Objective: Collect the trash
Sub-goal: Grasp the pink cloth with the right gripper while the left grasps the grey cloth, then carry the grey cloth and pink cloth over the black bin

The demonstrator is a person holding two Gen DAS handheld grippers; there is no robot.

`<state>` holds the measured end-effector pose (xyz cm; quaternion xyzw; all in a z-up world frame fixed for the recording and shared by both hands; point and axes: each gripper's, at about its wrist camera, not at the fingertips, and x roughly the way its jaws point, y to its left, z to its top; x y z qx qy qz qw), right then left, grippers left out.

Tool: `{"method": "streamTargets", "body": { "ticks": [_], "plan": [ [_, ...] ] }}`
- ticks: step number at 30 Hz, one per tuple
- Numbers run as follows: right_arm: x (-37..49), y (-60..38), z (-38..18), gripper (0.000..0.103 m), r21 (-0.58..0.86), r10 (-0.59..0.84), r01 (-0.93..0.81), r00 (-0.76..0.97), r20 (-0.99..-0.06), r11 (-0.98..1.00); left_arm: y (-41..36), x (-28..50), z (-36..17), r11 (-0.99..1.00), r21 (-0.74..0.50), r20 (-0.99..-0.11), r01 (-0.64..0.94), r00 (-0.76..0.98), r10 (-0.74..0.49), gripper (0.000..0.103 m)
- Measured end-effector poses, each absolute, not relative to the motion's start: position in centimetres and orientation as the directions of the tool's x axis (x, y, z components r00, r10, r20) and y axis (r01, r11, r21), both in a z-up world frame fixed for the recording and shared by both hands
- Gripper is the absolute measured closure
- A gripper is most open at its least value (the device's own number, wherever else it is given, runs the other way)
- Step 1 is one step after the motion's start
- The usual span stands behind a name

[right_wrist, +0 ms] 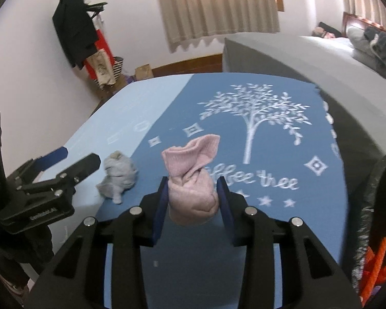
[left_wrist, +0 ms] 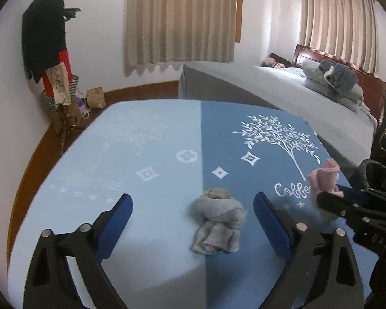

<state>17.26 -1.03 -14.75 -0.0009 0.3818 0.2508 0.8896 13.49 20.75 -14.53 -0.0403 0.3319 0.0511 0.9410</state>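
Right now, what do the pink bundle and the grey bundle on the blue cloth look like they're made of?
Pink bundle: soft ribbed knit, matte, likely a rolled sock; a cuff-like ribbed edge flops open on top.
Grey bundle: thin matte fabric, twisted into a knot, with loose creased ends; perhaps also a sock, though that is unclear.

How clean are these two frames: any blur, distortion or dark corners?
Left wrist view: strong fisheye bend, dark corners, grey sock fairly sharp, right claw blurred at the edge. Right wrist view: same bend, soft throughout, pink sock and tablecloth print smeared.

The orange thing (right_wrist: 375, 265) is cut off at the edge.
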Motion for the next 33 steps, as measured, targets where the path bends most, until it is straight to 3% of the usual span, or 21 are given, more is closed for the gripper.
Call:
{"method": "streamTargets", "body": {
  "ticks": [12, 17, 19, 24, 33],
  "plan": [
    [17.3, -3.2, -15.2, 0.067, 0.195, 0.430, -0.420, 0.588, -0.685, 0.886, 18.5, 16.2, -17.7, 0.994, -0.048, -0.726, -0.098, 0.687, 0.033, 0.029],
    [17.1, -3.8, -15.0, 0.067, 0.200, 0.429, -0.413, 0.594, -0.680, 0.888, 17.8, 16.9, -18.6, 0.995, -0.034, -0.760, -0.091, 0.649, 0.034, 0.044],
    [17.0, -4.1, -14.9, 0.067, 0.203, 0.429, -0.409, 0.596, -0.679, 0.890, 17.8, 16.9, -18.6, 0.995, -0.027, -0.759, -0.101, 0.650, 0.045, 0.059],
    [16.8, -4.8, -14.7, 0.066, 0.206, 0.424, -0.399, 0.601, -0.677, 0.894, 17.7, 16.5, -18.2, 0.993, -0.027, -0.747, -0.115, 0.662, 0.057, 0.066],
    [16.3, -6.3, -13.5, 0.066, 0.210, 0.420, -0.383, 0.625, -0.658, 0.899, 15.8, 14.7, -14.7, 0.997, -0.026, -0.681, -0.079, 0.731, 0.040, 0.067]
  ]
}}
